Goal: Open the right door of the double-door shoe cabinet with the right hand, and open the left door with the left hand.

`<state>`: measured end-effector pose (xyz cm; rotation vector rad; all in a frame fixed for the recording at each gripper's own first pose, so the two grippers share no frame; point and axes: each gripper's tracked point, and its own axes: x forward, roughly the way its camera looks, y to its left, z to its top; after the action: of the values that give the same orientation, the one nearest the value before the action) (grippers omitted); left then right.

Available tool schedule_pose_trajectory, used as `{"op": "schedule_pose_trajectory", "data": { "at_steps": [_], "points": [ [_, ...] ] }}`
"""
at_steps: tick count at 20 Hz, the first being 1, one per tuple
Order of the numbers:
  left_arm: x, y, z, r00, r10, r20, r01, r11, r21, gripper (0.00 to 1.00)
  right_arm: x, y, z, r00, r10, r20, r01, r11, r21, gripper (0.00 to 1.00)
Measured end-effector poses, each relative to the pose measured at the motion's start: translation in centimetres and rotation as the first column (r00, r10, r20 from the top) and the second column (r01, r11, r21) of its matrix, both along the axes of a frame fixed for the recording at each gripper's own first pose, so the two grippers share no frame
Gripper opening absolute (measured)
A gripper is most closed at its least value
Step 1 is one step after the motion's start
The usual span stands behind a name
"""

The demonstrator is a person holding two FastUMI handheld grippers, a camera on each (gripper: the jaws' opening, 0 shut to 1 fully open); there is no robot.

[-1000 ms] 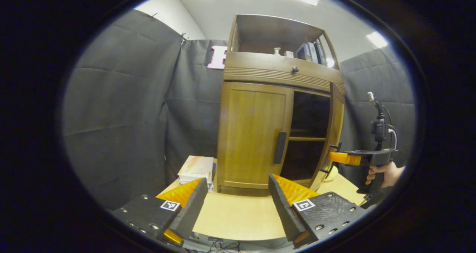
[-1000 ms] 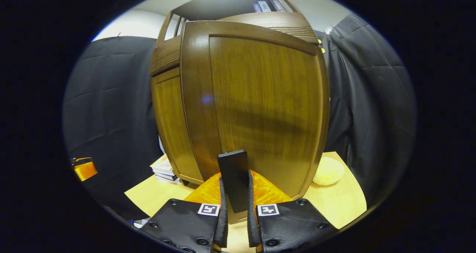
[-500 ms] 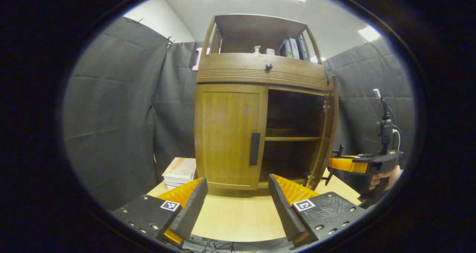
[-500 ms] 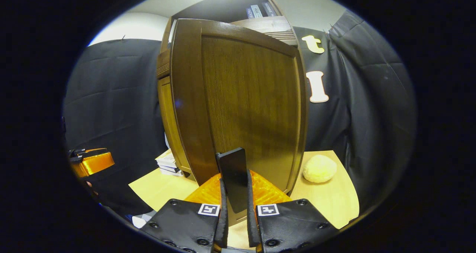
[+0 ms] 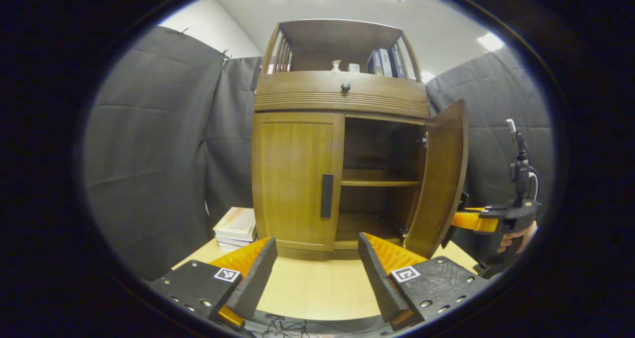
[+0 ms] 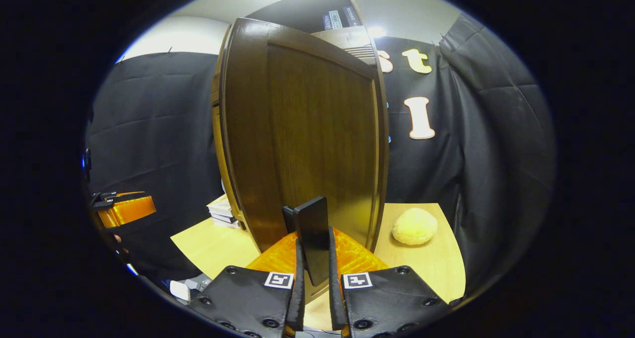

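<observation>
A brown wooden cabinet (image 5: 342, 100) stands on a light table. Its left door (image 5: 295, 179) is closed, with a dark vertical handle (image 5: 327, 196) at its inner edge. The right door (image 5: 439, 179) stands swung wide open, showing an inner shelf (image 5: 379, 182). My left gripper (image 5: 317, 263) is open, low in front of the cabinet and apart from the left handle. In the right gripper view the right door (image 6: 307, 139) is close up, and my right gripper (image 6: 313, 258) is shut on its dark handle (image 6: 311, 234). That same right gripper (image 5: 476, 221), held by a hand, also appears behind the open door in the left gripper view.
A stack of books (image 5: 235, 226) lies on the table (image 5: 317, 288) left of the cabinet. A pale round lump (image 6: 414, 226) sits on the table (image 6: 436, 268) right of the open door. Books and small items stand on the cabinet's top shelf (image 5: 377, 62). Black cloth walls enclose the booth.
The right door has swung farther open with my right gripper holding its handle. The left gripper view has shifted so the cabinet is seen more squarely; the left gripper stays open.
</observation>
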<state>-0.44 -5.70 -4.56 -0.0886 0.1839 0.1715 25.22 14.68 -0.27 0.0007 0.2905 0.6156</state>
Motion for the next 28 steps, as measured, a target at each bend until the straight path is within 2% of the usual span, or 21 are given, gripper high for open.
{"op": "schedule_pose_trajectory", "data": {
  "at_steps": [9,14,15,16,17,21,26,27,28],
  "points": [
    [-0.3,-0.5,0.0,0.999,0.048,-0.01,-0.048,0.999,0.015,0.92,0.6,-1.2,-0.6,1.0,0.021,0.021,-0.021,1.0,-0.005,0.21],
    [0.0,-0.4,0.5,0.998,0.067,-0.016,-0.066,0.998,0.022,0.92,1.2,-1.8,-0.5,1.0,-0.025,0.017,0.024,1.0,0.018,0.22],
    [0.0,-0.2,0.5,0.997,0.069,-0.017,-0.068,0.997,0.027,0.92,1.0,-1.5,-0.5,1.0,-0.016,0.008,0.016,0.999,0.032,0.22],
    [-0.1,-0.3,0.5,0.997,0.07,-0.016,-0.07,0.997,0.033,0.92,0.9,-1.2,-0.5,1.0,-0.012,0.001,0.012,0.999,0.04,0.17],
    [0.0,-0.2,0.5,0.997,0.072,-0.015,-0.071,0.997,0.038,0.92,0.9,-1.4,-0.5,1.0,-0.018,0.004,0.017,0.999,0.04,0.18],
    [0.0,0.0,0.5,0.997,0.082,-0.007,-0.081,0.996,0.03,0.92,1.5,-2.3,-0.3,0.997,-0.07,0.022,0.07,0.997,0.019,0.17],
    [-0.1,0.0,0.4,0.998,0.068,-0.009,-0.068,0.997,0.029,0.92,0.4,-2.9,-0.9,0.992,-0.127,-0.016,0.127,0.992,0.002,0.17],
    [0.0,0.0,0.5,0.998,0.063,-0.005,-0.063,0.998,0.025,0.92,0.0,-3.5,-0.9,0.99,-0.14,-0.023,0.139,0.99,-0.008,0.1],
    [0.1,-0.1,0.5,0.998,0.057,-0.003,-0.057,0.998,0.018,0.92,-0.2,-3.7,-0.6,0.987,-0.157,-0.017,0.157,0.988,-0.007,0.16]
  ]
}}
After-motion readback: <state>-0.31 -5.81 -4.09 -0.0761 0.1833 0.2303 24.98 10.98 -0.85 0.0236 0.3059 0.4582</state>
